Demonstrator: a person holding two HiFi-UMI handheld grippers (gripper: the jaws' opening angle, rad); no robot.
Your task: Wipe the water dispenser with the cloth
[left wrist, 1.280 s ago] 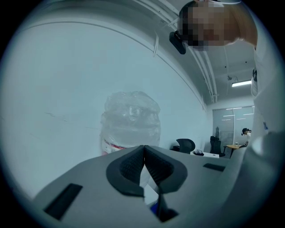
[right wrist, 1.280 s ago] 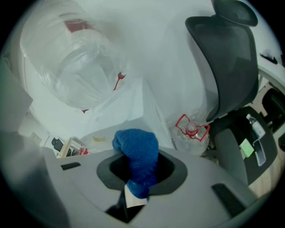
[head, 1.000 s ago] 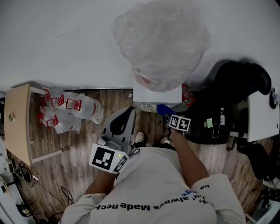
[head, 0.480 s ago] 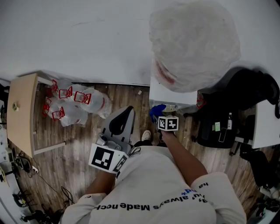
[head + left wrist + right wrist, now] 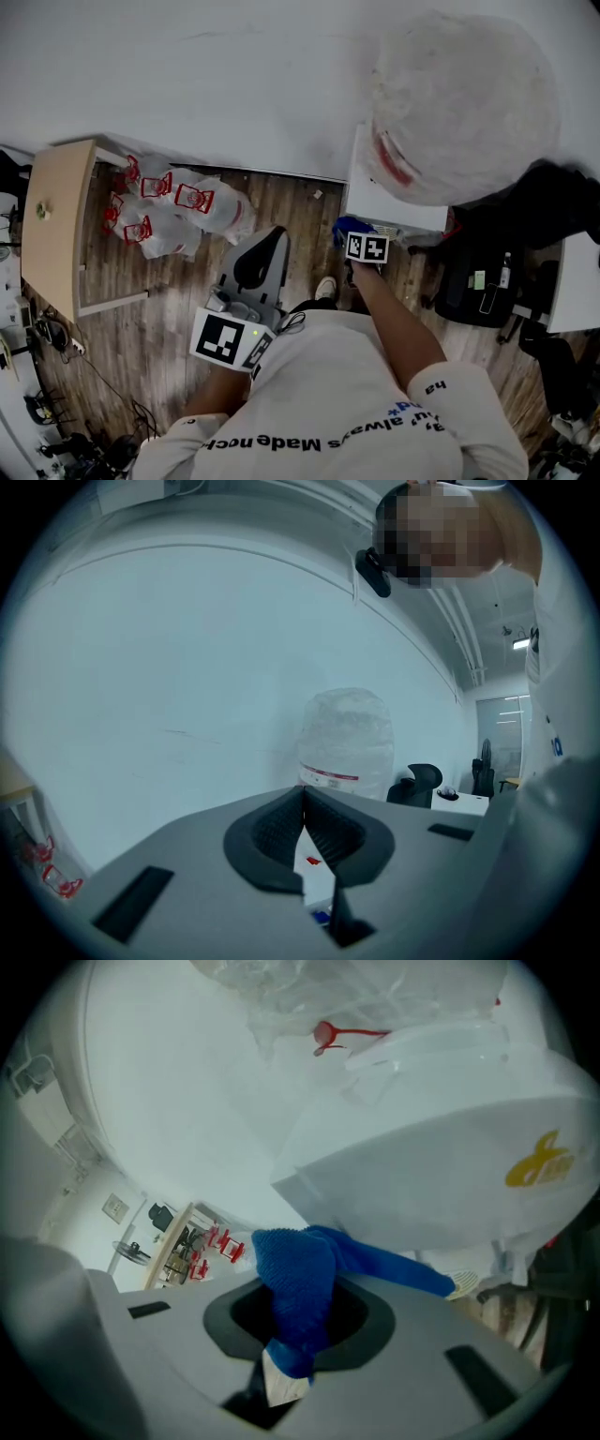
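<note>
We pinch the cloth in the right gripper, fingers clamped, loose end toward the water dispenser for wiping — the left gripper, fingers closed empty, hangs back.

bottle on water dispenser | cloth before dispenser | bags left | chair right

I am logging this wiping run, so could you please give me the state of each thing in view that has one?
left gripper: shut, empty.
right gripper: shut on the blue cloth.
blue cloth: bunched, one end clamped, the rest trailing loose.
water dispenser: upright, carrying the bottle.
bottle: seated on top, wrapped in plastic film.
</note>
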